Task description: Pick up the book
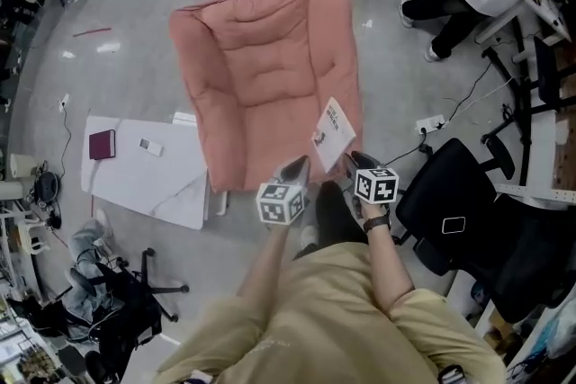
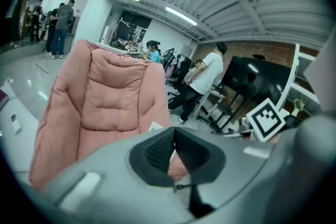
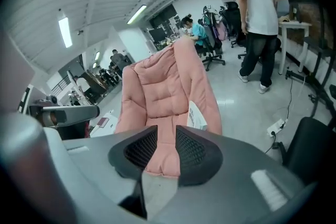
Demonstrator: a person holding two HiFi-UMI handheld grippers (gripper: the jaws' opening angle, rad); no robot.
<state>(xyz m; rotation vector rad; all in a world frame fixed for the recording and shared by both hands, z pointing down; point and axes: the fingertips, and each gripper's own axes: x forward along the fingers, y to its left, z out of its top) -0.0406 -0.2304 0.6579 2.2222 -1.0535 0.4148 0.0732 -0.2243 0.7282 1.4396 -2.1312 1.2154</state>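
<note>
The book (image 1: pixel 334 135) rests on the pink chair's (image 1: pixel 261 67) right arm. The right gripper (image 1: pixel 357 161) hangs near it, fingers slightly parted and empty, seemingly readied to grasp. The left gripper (image 1: pixel 300 165) has its fingers closed on nothing.

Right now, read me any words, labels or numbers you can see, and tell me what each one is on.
Book on the pink chair: red and dark print, too small to read.
Cubes on the left gripper and right gripper: black square markers, no words.
No text is readable.
</note>
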